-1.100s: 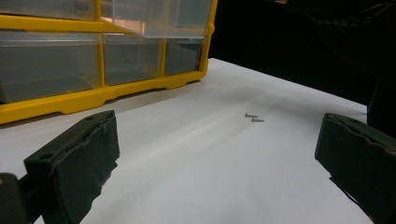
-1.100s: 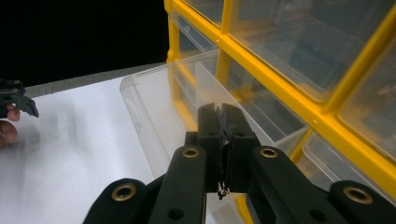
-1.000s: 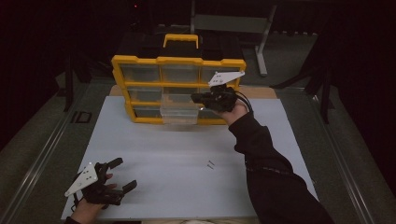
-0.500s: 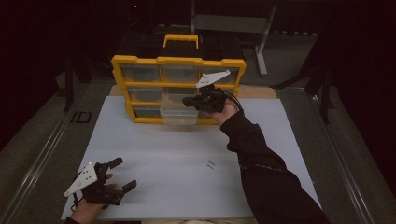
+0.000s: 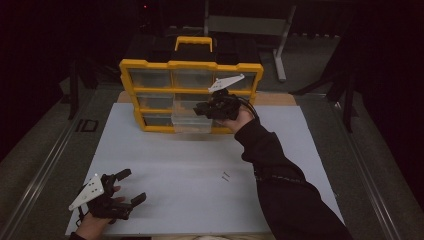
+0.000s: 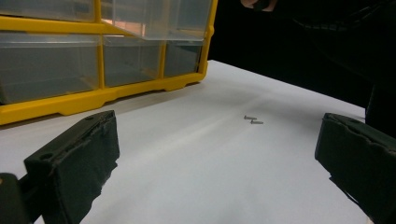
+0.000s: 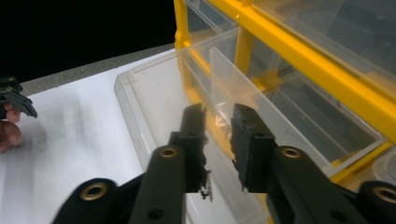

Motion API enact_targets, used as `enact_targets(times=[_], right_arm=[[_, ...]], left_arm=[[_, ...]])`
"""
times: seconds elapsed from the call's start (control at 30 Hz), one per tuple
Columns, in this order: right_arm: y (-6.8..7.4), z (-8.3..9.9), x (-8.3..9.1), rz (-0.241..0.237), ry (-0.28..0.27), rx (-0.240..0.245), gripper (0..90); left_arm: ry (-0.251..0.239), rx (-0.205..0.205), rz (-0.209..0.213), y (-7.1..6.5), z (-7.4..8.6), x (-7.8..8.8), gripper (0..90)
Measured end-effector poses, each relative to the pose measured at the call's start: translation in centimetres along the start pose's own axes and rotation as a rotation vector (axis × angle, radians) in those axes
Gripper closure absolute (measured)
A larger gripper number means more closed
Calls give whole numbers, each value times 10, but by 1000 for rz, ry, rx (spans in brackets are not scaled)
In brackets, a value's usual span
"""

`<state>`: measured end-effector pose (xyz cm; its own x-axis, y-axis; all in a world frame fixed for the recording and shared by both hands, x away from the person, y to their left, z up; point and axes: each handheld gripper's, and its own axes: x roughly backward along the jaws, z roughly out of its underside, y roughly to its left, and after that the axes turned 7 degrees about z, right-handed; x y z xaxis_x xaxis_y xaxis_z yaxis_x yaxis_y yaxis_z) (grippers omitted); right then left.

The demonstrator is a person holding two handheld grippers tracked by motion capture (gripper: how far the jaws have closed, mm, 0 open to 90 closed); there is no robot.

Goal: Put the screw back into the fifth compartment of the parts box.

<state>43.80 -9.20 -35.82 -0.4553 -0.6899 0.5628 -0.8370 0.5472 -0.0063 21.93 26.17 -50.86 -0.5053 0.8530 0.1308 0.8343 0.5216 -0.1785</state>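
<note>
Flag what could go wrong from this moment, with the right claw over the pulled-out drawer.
1. The right claw has just been opening above the clear drawer; nothing visible sits between the jaws, so a dropped part may have missed.
2. The drawer sticks far out of the yellow organizer; a nudge could tip it.
3. Two small screws lie loose on the white sheet, near the sleeve.

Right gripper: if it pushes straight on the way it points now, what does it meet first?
Likely the pulled-out clear drawer of the yellow organizer: the right gripper aims down into it, perhaps at its divider; depth is unclear.
</note>
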Motion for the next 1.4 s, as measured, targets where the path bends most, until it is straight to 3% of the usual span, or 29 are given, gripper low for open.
enact_targets(times=[0.33, 0.63, 0.97, 1.13, 1.4], right_arm=[[2, -3, 22, -5, -40, -24, 513], [9, 10, 43, 23, -48, -11, 403], [12, 39, 62, 56, -58, -21, 275], [12, 56, 71, 66, -57, -38, 262], [18, 87, 70, 37, -30, -45, 264]], left_arm=[[1, 7, -2, 1, 0, 0, 5], [3, 9, 2, 1, 0, -1, 5], [2, 20, 4, 2, 0, -2, 5], [4, 18, 3, 2, 1, -2, 5], [4, 19, 4, 2, 1, -2, 5]])
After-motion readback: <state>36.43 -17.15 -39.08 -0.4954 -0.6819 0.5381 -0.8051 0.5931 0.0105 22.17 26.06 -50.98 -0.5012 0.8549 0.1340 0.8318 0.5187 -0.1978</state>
